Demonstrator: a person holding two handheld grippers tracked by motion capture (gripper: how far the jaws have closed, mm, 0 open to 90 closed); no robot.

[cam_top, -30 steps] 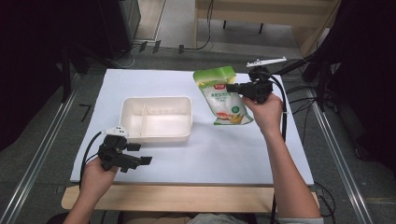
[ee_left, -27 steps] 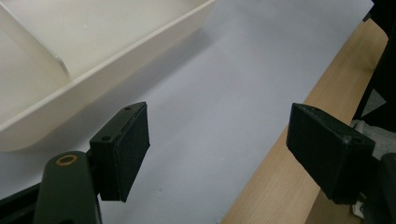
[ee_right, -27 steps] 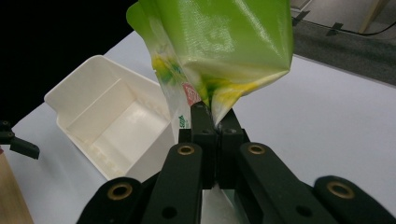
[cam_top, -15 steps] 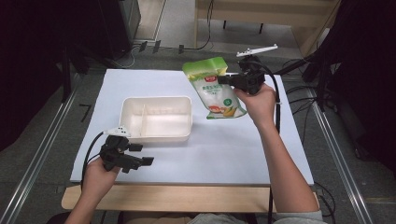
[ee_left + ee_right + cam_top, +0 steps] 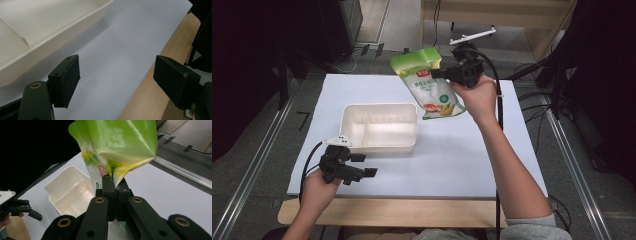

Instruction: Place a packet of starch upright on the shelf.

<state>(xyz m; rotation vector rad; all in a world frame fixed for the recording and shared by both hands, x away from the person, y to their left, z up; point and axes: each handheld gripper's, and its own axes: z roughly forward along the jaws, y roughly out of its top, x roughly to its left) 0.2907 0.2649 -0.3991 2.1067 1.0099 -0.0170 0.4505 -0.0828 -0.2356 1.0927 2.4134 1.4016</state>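
right gripper point(image 5: 446, 73) pinched edge of green snack bag point(image 5: 428, 82), bag lifted clear of white sheet point(image 5: 472, 150), up beyond far right corner of cream 2-compartment tray point(image 5: 379, 127). left gripper point(image 5: 362, 166) sat just near side of tray, jaws wide, empty.

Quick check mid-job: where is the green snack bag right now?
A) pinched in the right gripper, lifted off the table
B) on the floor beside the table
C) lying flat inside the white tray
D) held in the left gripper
A: the right gripper has its jaws closed on the green snack bag, which hangs above the table beyond the white tray; the left gripper is open over the paper.
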